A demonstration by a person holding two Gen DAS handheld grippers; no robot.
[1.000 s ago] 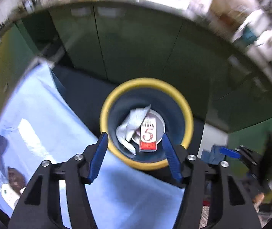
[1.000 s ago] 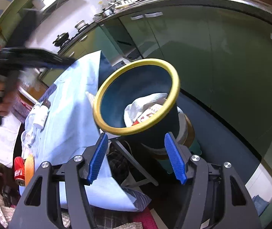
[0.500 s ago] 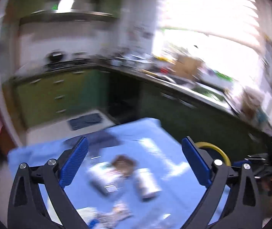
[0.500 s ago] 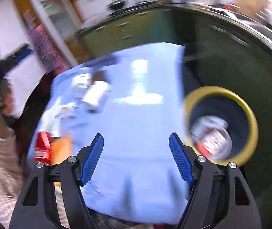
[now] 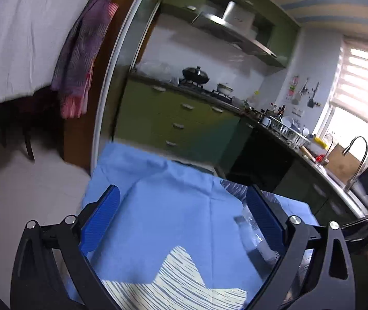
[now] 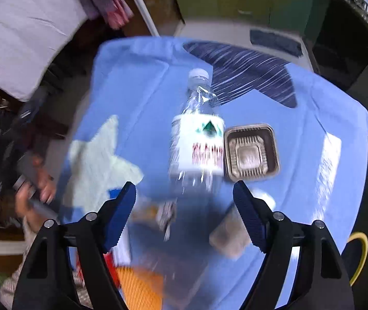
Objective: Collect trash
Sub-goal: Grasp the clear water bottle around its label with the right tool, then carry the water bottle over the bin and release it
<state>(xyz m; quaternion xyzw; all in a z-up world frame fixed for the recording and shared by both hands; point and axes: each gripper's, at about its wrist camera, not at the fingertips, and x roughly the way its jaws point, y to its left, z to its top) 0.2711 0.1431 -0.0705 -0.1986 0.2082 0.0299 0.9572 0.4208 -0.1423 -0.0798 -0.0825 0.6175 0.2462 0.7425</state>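
Note:
A clear plastic bottle [image 6: 196, 139] with a white label lies on the blue-clothed table [image 6: 313, 108], cap pointing away. A square foil tray [image 6: 251, 152] sits against its right side. My right gripper [image 6: 184, 206] hangs over them pointing down. Its jaws are opening and nothing is pressed between them. Blurred scraps, a crumpled wrapper [image 6: 168, 214] and an orange piece [image 6: 137, 284], lie under it. The yellow-rimmed bin [image 6: 362, 253] shows at the lower right. My left gripper [image 5: 182, 217] stands open and empty over the table [image 5: 158, 180], with the bottle [image 5: 251, 235] beside its right finger.
Green kitchen cabinets [image 5: 184, 121] and a worktop with a sink tap [image 5: 357, 155] run behind and to the right of the table. A chair with hung cloths [image 5: 80, 51] stands at the left. A person's hand [image 6: 36, 188] is at the table's left edge.
Both grippers have swung away from the yellow-rimmed bin to above the blue table. Both sets of jaws stand wider than before. The left one now looks across the table instead of down.

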